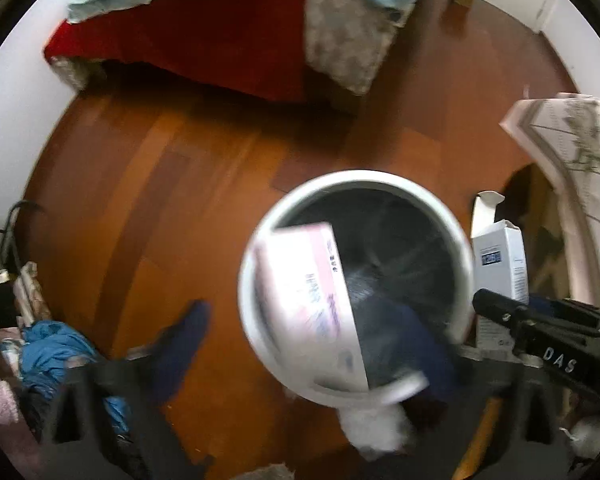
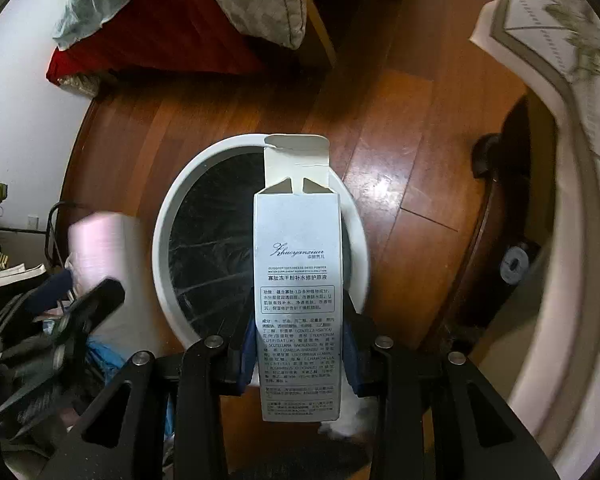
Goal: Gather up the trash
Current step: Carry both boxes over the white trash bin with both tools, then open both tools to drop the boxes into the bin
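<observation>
In the left wrist view, a pink-and-white box [image 1: 312, 300], blurred, is seen tilted inside the mouth of a round white bin [image 1: 256, 248], against its left inner wall. The bin is lined with a dark bag and stands on the wooden floor [image 1: 140, 200]. The left gripper [image 1: 304, 348] is pointed steeply down over the bin, its blue-padded fingers [image 1: 184, 340] spread wide to either side of the rim; nothing is pressed between them, so the box is free of the grip. At the right edge, the right gripper [image 1: 540, 332] is seen with a tall white carton [image 1: 500, 264] in it, just beside the bin.

In the right wrist view, the tall white carton [image 2: 298, 300] is shown upright between the fingers [image 2: 246, 352] of the right gripper [image 2: 298, 356], which are closed on its lower sides. Its top flap is open, and small print and a script logo cover its face. The gripper is angled steeply down, the carton held over the right part of the bin [image 2: 172, 220]. Only the dark liner can be made out inside the bin here. A blurred pink box [image 2: 100, 248] and the left gripper [image 2: 80, 312] are seen at the left. A bed with a red cover [image 2: 148, 40] lies beyond.
</observation>
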Demonstrator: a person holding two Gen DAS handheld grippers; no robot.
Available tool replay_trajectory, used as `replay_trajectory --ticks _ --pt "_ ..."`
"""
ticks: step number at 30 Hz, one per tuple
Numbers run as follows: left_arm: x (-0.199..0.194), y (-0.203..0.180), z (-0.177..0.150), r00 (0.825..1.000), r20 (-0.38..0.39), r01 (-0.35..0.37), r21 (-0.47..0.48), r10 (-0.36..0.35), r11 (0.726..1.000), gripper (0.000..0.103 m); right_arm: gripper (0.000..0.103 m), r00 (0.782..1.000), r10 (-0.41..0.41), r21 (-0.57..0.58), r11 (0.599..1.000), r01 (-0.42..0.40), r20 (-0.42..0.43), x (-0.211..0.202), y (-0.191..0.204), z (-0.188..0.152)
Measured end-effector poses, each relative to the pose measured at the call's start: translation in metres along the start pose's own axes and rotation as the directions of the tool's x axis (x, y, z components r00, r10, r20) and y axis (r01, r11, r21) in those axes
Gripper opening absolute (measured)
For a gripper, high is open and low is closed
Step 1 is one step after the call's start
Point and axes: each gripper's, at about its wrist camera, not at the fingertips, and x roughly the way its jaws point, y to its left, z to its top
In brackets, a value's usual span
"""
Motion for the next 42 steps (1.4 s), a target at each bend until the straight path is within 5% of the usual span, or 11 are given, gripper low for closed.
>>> replay_trajectory --ticks 3,5,6,11,24,42 --pt "0.001 0.004 -0.004 0.995 0.037 -0.098 0.008 0.098 0.995 0.102 0.04 0.999 -0.007 0.004 1.0 0.007 -0.031 0.019 -0.004 0.01" --pt "0.002 0.008 -0.005 0.988 0.063 -0.14 0.004 0.139 0.99 0.102 0.082 0.999 -0.019 0.012 1.0 0.019 -0.037 0.028 -0.005 0.014" --pt "0.004 0.009 -0.005 0.987 0.066 -0.15 0.0 0.149 0.989 0.102 0.088 0.999 -0.031 0.011 0.999 0.032 -0.036 0.027 0.0 0.012" --pt "0.0 0.02 -0.012 0.985 0.066 -0.161 -0.021 0.163 0.987 0.102 0.098 0.987 -0.161 -0.021 0.987 0.161 -0.014 0.029 0.0 0.007" --pt "-0.05 0.032 -0.032 0.99 0.089 -0.102 -0.063 0.108 0.993 0.102 0.098 0.969 -0.24 -0.067 0.967 0.244 0.064 -0.033 0.023 -0.025" --pt "-0.192 0.035 -0.079 0.979 0.202 0.005 -0.076 0.01 0.997 0.102 0.098 0.951 -0.119 -0.087 0.985 0.149 0.284 -0.198 0.046 -0.108"
